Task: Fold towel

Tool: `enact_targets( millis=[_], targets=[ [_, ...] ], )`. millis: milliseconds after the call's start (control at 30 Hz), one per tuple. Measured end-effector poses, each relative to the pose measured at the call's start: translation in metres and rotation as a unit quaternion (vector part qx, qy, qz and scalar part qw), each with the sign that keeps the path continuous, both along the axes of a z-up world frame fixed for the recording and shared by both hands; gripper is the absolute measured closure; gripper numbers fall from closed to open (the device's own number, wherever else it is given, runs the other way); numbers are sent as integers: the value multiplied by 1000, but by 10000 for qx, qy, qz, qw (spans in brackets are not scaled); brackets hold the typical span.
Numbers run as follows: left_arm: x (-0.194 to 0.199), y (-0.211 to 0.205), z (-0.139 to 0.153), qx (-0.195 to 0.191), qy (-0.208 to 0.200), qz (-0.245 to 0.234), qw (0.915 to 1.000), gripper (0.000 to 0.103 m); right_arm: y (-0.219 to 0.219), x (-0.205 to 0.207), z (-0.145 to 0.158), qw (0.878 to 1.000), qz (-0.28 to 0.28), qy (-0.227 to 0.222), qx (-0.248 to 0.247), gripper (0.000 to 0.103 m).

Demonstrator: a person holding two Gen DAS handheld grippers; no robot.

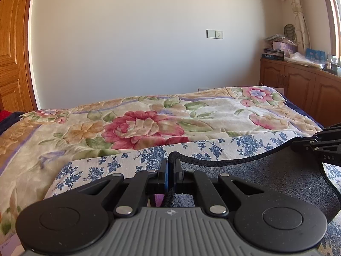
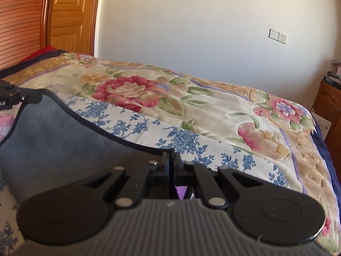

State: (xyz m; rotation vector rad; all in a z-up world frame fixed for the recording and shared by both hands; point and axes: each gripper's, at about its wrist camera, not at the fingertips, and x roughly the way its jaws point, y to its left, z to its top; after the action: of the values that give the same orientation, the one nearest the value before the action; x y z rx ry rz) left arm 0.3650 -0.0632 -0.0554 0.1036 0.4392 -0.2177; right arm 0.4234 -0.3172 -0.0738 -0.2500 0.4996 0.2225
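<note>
Left black two-finger gripper clamped on grey towel hem; right black two-finger gripper clamped on opposite corner, both level.

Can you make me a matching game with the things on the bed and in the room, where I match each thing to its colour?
Things:
1. soft towel with dark trim
2. flower-print cloth under the towel
3. big plush blanket flower
4. wooden door

Colours:
A. white with blue
B. orange-brown
C. grey
D. red-pink

Pairs: 1-C, 2-A, 3-D, 4-B

The left gripper and the right gripper each pinch the towel's edge.
</note>
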Motion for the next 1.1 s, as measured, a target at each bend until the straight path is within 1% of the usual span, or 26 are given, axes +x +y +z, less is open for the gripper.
enact_targets(
  millis=[167, 400, 667, 1100],
  targets=[
    [8, -3, -2, 82, 21, 9, 10000, 98, -1, 9, -1, 10000, -41, 44, 7, 99],
    [24, -8, -6, 196, 88, 17, 9998, 98, -3, 21, -11, 9997, -107, 199, -17, 99],
    [36, -13, -21, 340, 308, 30, 9989, 98, -6, 31, -26, 9986, -191, 490, 72, 99],
    [44, -14, -34, 457, 459, 111, 9978, 97, -7, 35, -32, 9978, -249, 594, 129, 98]
  ],
)
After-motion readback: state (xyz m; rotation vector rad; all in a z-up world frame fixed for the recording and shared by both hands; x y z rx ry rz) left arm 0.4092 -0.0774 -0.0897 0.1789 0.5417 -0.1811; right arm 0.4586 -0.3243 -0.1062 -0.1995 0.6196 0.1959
